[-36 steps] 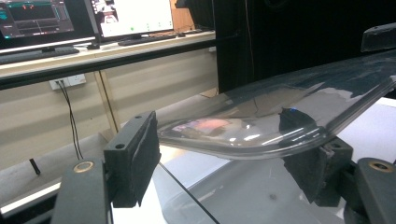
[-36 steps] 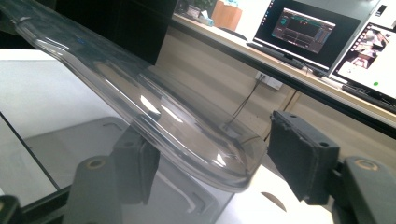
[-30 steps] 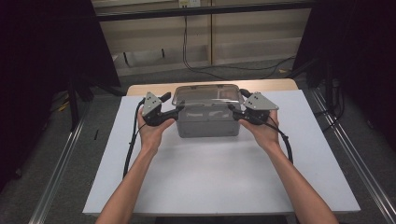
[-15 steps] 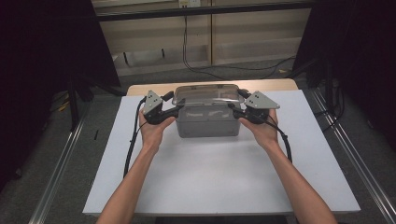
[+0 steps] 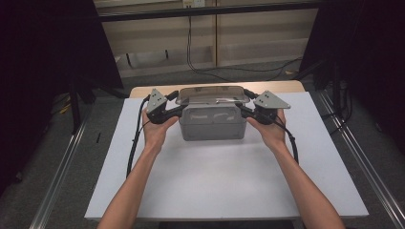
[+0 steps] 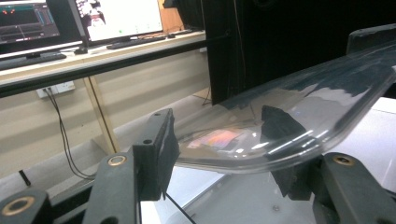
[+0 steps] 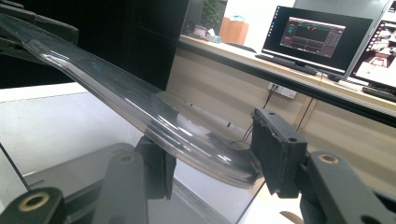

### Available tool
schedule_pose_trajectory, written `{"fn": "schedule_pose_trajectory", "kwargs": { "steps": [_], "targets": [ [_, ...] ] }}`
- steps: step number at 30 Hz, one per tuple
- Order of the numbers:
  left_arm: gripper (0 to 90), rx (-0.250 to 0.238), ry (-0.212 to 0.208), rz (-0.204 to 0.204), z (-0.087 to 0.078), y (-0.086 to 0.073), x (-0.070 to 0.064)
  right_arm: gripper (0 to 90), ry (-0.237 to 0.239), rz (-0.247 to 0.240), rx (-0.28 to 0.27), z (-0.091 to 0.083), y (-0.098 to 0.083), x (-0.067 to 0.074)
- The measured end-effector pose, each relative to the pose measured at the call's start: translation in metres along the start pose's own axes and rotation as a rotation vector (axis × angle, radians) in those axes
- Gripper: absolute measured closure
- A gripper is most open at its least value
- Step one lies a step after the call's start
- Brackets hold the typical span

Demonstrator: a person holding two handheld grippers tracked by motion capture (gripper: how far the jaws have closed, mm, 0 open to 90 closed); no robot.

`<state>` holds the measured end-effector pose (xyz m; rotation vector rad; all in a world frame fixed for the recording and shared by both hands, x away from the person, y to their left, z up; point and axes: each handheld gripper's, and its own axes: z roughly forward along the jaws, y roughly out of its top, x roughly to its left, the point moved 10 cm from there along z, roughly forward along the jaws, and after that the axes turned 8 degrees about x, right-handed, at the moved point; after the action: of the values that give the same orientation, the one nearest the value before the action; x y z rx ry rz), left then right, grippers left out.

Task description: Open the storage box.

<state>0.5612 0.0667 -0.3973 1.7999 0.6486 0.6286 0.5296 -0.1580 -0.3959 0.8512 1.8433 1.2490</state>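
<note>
A grey plastic box (image 5: 212, 125) stands at the far middle of the white table (image 5: 215, 186). A clear lid (image 5: 212, 94) sits level just above its top. My left gripper (image 5: 177, 109) holds the lid's left end and my right gripper (image 5: 244, 109) holds its right end. In the left gripper view the lid (image 6: 289, 121) has its rounded rim pinched between the jaws of the left gripper (image 6: 229, 161). In the right gripper view the lid (image 7: 154, 112) is clamped the same way in the right gripper (image 7: 217, 161), with the grey box (image 7: 88, 163) below.
Black cables (image 5: 136, 138) trail from both grippers over the table. Metal rails (image 5: 62, 171) run along both sides of the table. A wooden strip (image 5: 286, 87) and floor cables lie behind the box. Monitors (image 7: 317, 37) stand on a desk beyond.
</note>
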Motion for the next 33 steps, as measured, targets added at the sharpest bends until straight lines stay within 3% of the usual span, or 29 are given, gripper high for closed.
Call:
{"fn": "schedule_pose_trajectory", "kwargs": {
  "steps": [16, 33],
  "targets": [
    [51.8, -0.003, -0.013, 0.032, 0.001, 0.006, 0.004, 51.9, 0.02, -0.013, 0.01, 0.005, 0.01, -0.005],
    [56.4, -0.005, -0.002, 0.018, 0.004, 0.013, 0.012, 54.0, 0.021, 0.004, -0.012, 0.009, 0.016, -0.013]
  ]
}}
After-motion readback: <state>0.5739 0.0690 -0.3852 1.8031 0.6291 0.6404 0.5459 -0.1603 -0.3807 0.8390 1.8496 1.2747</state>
